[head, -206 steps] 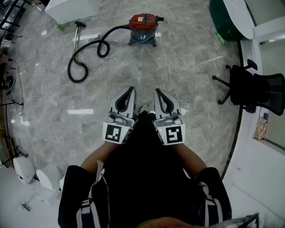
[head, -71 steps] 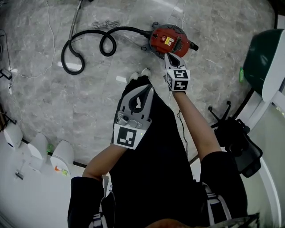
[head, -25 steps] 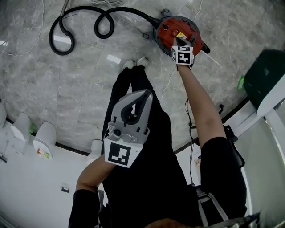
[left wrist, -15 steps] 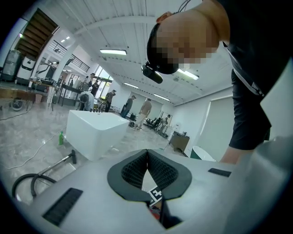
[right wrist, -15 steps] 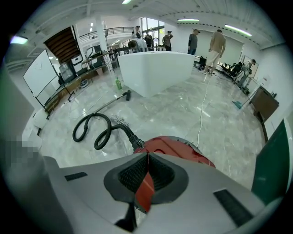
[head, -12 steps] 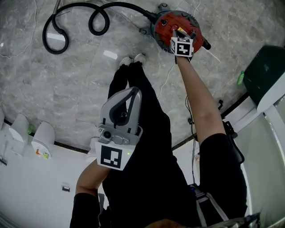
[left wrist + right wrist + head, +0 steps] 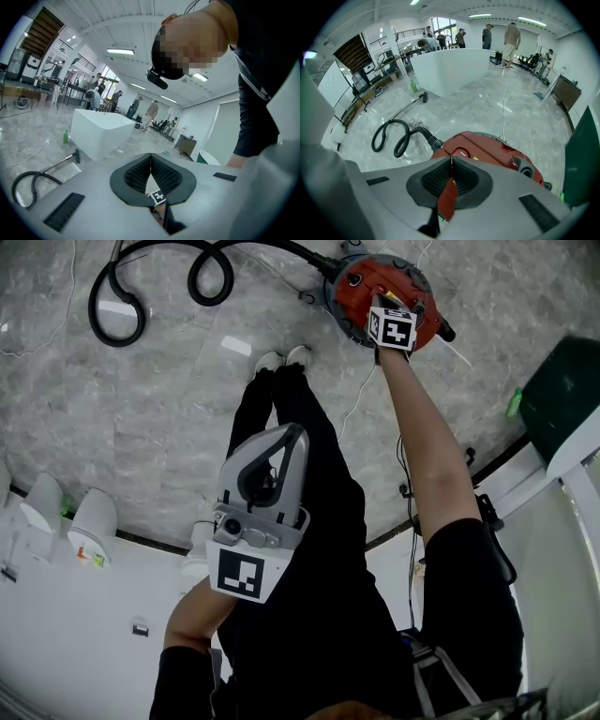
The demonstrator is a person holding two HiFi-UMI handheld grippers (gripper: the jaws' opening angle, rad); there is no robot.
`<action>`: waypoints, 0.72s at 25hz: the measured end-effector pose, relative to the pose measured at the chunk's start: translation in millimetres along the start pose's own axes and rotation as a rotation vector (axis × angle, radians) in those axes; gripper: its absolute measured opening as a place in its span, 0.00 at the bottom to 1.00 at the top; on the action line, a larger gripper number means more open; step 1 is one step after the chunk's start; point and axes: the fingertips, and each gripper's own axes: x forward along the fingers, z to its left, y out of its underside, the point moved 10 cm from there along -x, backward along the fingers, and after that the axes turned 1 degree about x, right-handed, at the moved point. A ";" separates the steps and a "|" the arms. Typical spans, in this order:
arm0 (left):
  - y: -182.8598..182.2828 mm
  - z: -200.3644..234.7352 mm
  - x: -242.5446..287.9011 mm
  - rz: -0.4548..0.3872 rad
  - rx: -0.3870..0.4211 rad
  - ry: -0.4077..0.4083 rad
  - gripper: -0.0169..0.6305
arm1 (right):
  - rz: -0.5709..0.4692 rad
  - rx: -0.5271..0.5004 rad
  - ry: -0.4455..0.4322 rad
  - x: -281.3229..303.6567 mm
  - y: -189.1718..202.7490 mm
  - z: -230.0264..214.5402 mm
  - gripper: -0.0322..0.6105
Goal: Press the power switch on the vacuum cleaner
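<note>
The red vacuum cleaner stands on the marble floor at the top of the head view. My right gripper reaches down at arm's length onto its top, jaws shut with nothing between them. In the right gripper view the shut tips sit right over the red lid, near a small pale oval mark. I cannot tell whether they touch it. My left gripper is held back near my body, also shut and empty, with its tips pointing across the room.
A black hose loops away from the vacuum to the left and a thin white cord trails over the floor. A green and white tub stands at the right. A big white block and several people are farther off.
The person has walked up to the vacuum and stretched the right gripper down to its top. In the last second it stayed there with a slight shift; the left gripper drifted a little.
</note>
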 end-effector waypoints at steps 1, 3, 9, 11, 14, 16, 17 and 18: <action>1.2 0.8 0.9 0.002 0.001 -0.002 0.05 | 0.010 -0.006 -0.001 2.7 0.9 0.8 0.08; 3.9 3.1 2.8 0.003 0.007 -0.011 0.05 | 0.019 -0.004 -0.002 8.0 4.0 2.1 0.08; 8.4 4.0 7.2 0.001 -0.018 -0.026 0.05 | 0.093 -0.046 0.009 14.2 2.0 8.6 0.08; 8.2 3.4 9.4 -0.001 -0.021 -0.025 0.05 | 0.130 -0.050 0.002 16.2 -0.5 7.9 0.08; 8.8 2.1 11.1 -0.001 -0.019 -0.023 0.05 | 0.129 -0.044 0.003 15.4 -1.5 9.2 0.08; 9.2 0.1 12.2 0.001 -0.023 -0.025 0.05 | 0.117 -0.060 0.017 14.6 0.5 11.5 0.08; 8.7 -0.5 12.8 0.001 -0.026 -0.028 0.05 | 0.113 -0.067 0.025 14.7 2.0 12.3 0.08; 7.6 -0.8 13.2 -0.001 -0.032 -0.030 0.05 | 0.110 -0.075 0.032 14.6 2.8 12.9 0.08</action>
